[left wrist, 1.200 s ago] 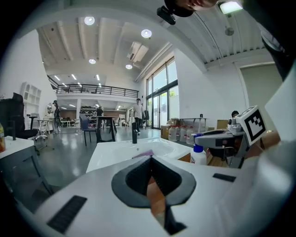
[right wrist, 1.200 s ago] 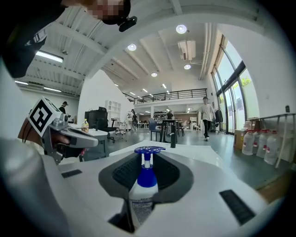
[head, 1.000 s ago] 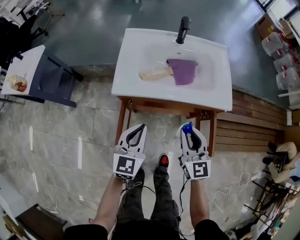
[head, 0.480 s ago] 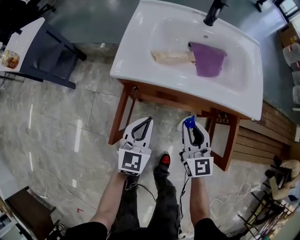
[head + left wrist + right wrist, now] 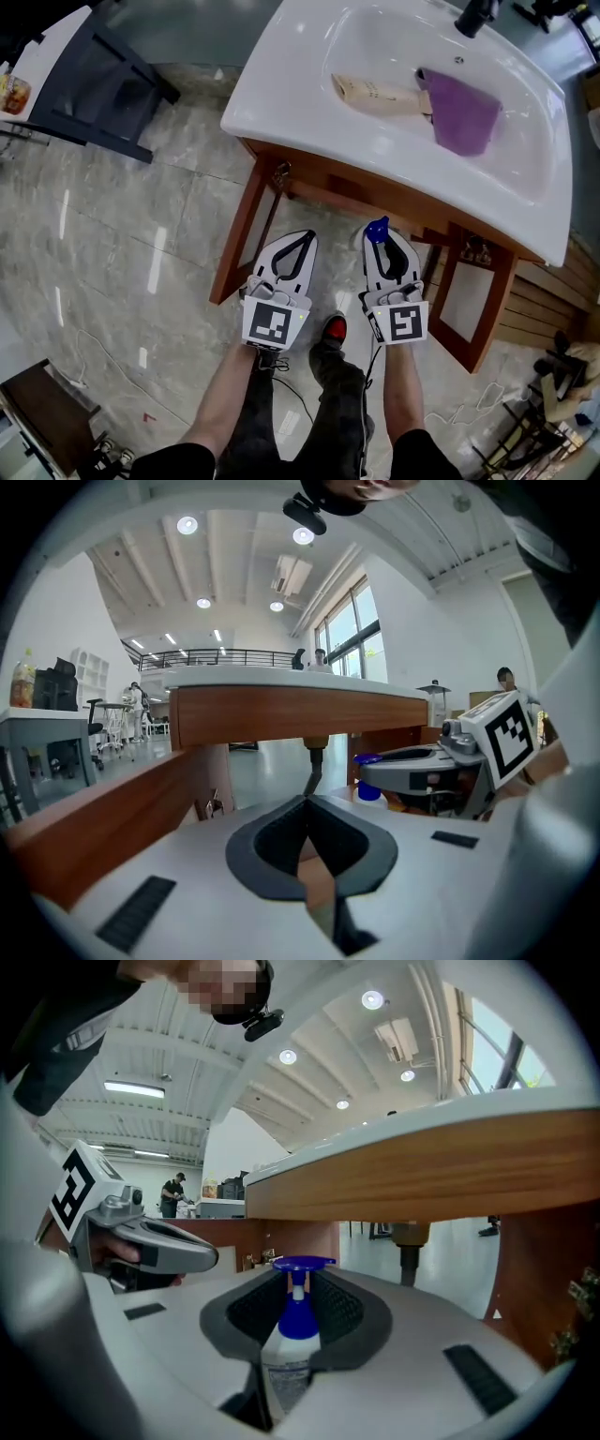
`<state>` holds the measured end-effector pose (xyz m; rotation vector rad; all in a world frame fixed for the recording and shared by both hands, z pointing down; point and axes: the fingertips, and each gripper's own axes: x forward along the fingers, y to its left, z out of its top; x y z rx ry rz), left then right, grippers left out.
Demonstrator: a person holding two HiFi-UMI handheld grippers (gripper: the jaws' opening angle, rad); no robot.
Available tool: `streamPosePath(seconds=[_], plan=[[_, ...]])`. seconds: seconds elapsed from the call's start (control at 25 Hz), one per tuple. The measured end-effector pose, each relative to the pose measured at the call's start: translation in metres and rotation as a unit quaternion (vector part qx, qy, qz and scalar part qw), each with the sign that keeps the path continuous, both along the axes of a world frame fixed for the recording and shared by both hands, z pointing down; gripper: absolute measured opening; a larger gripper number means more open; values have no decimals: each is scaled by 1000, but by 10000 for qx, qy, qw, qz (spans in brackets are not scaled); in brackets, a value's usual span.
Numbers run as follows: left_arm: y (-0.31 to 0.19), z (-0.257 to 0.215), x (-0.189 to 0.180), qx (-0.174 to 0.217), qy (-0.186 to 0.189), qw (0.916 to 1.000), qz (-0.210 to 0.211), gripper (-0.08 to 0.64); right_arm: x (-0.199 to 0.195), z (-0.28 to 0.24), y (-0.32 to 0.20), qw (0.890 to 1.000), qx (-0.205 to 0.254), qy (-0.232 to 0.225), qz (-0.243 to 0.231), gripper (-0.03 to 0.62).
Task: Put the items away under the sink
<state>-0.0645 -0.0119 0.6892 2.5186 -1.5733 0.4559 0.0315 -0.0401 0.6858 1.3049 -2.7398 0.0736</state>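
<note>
Below the sink's (image 5: 309, 103) front edge: bottle going under

Your right gripper (image 5: 384, 251) is clamped on the blue-topped pump bottle (image 5: 298, 1316); your left gripper (image 5: 302, 240) has its jaws together, holding nothing. Next, reach between the wooden legs (image 5: 239, 248) and set it upright underneath; tube (image 5: 375, 94) and purple cloth (image 5: 464, 117) wait in the basin.

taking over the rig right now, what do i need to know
Left gripper: shut, empty, low in front of the wooden stand.
Right gripper: shut on the pump bottle, blue top up, facing the space under the sink.
In the basin: beige tube and purple cloth.
Done: bottle picked up; no item seen under the sink yet.
Left to do: stow the bottle below, then likely the tube and cloth.
</note>
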Motion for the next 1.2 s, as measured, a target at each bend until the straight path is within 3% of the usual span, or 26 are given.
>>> streamPosePath(seconds=[0.12,0.64,1.2], plan=[[-3,10,2,54,-131,9998,110,6,-13,12,-11,9999,91,-44,-109,94],[-18,42,-7,129,18,9999,-2,6,-73,46,-70,9975,375,-196,-571,94],[-28,53,-18,174,111,9997,-110,6,-111,62,-112,9947,660,-348,-714,94]])
